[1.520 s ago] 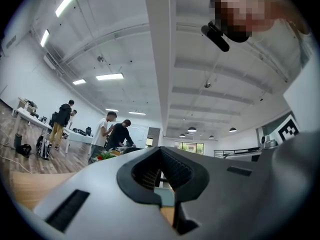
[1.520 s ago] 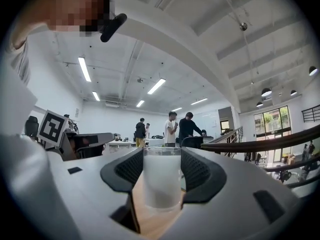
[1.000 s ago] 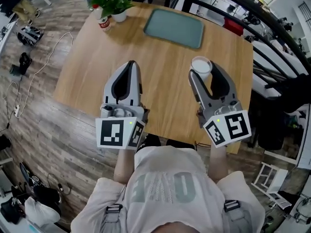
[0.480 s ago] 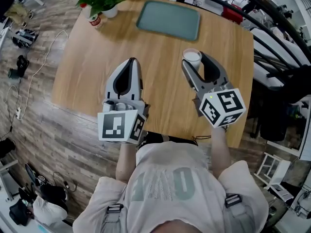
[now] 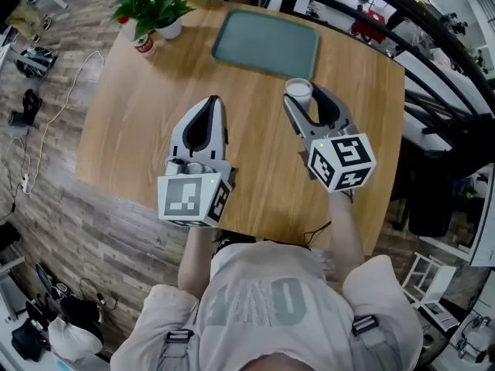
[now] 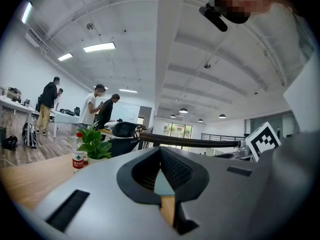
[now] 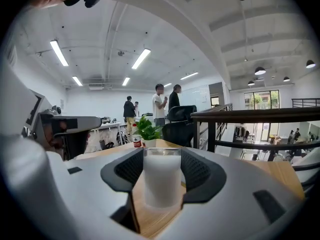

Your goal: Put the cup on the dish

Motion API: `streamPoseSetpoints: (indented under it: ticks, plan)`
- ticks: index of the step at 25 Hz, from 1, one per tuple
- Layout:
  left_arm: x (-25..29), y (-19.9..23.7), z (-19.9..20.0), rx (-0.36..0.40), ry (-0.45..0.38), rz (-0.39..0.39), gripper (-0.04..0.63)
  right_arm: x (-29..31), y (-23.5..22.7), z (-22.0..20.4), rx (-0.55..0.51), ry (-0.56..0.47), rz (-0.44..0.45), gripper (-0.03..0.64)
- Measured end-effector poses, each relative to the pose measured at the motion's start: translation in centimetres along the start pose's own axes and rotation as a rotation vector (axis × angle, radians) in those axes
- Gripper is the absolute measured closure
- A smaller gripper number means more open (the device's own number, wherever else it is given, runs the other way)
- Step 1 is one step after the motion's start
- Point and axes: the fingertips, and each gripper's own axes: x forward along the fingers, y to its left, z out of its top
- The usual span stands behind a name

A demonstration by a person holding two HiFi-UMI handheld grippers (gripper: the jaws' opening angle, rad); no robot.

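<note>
Right gripper (image 5: pixel 302 99) is clamped on the white cup (image 7: pixel 162 181), one dark pad pressed to each side and the cup upright between them. Left gripper (image 5: pixel 210 101) has its jaws drawn together on nothing and hangs over the middle of the wooden table (image 5: pixel 131 122).

The cup is over the table's right half, just short of the near edge of the grey-green tray (image 5: pixel 265 43) that serves as the dish. That tray lies bare along the far edge of the table. Whether the cup is clear of the wood, I cannot tell.

By my reading, the carry is the step in hand. Next, the cup needs moving forward and a little left over the tray, lowering level until its base sits flat, and only then should the jaws open.

A potted plant (image 5: pixel 151 6) and a small red-labelled bottle (image 5: pixel 142 45) stand at the far left corner, well apart from that path.
</note>
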Motion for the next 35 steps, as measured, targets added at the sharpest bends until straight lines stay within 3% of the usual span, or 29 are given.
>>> streamPoseSetpoints:
  ticks: [12,23,29,35]
  plan:
    - [14.4,0.2,-2.7,0.013,0.032,-0.052,0.588,13.6,-13.0,0.3,-0.063,0.011,-0.12,0.376]
    - [21.3,3.1,-9.0,-0.029,0.13,-0.039,0.588,25.6,-21.6,-4.3,0.026,0.05,-0.166,0.377]
    - [23.9,3.6,-11.8,-0.046,0.163,-0.038,0.588,28.2,-24.7,-5.7,0.014,0.067,-0.181,0.38]
    - [25.1,2.1,-13.5,-0.073,0.182,-0.067,0.588,26.9,-25.3,-5.2,-0.034,0.073,-0.187,0.38]
